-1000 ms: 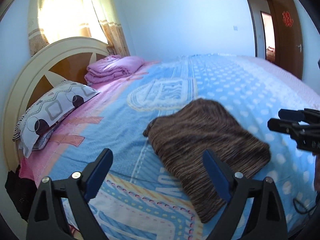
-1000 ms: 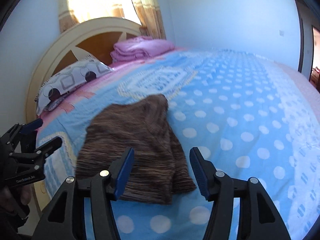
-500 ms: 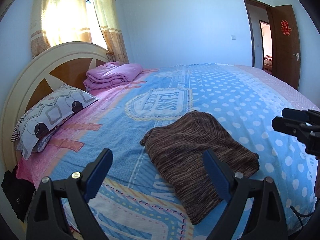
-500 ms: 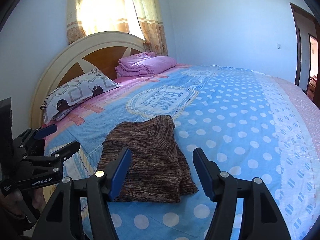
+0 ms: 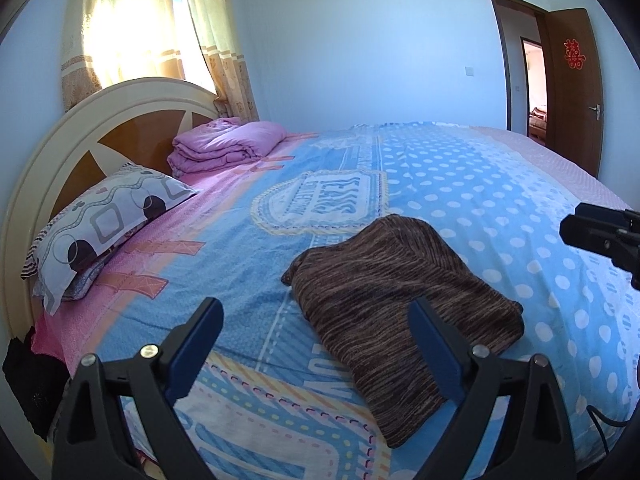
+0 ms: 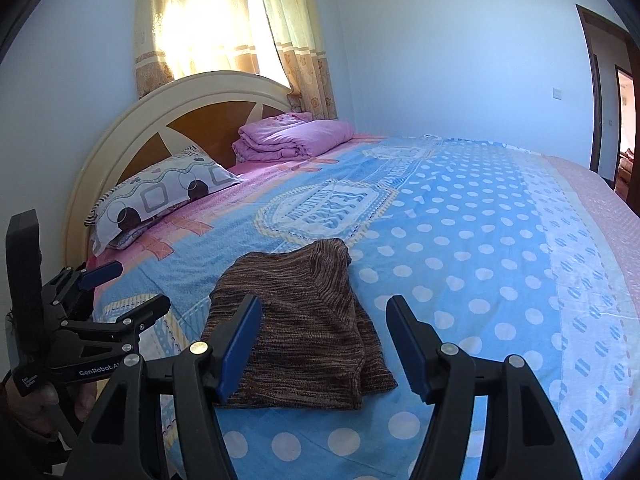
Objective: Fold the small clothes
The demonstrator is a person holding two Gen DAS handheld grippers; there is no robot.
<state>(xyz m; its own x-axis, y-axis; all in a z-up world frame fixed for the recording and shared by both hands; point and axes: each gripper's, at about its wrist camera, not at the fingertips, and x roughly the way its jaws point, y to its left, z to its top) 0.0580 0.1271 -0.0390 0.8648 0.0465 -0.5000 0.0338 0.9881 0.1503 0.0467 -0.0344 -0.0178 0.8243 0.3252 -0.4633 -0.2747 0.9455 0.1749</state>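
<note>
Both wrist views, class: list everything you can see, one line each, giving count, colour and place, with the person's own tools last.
brown knit garment: one, brown, folded on the near part of the bed.
bedspread: one, blue with white dots, pink edges, covering the bed.
pillow: one, white with grey and black shapes, by the headboard.
quilt: one, pink, folded by the headboard.
headboard: one, cream and brown, left.
curtains: yellow, behind the headboard.
door: one, brown, open, far right.
left tool: black with blue pads, open, empty.
right tool: the same, open, empty.

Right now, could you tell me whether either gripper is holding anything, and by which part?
Nothing is held: the left gripper and right gripper are open, clear of the folded brown garment.
</note>
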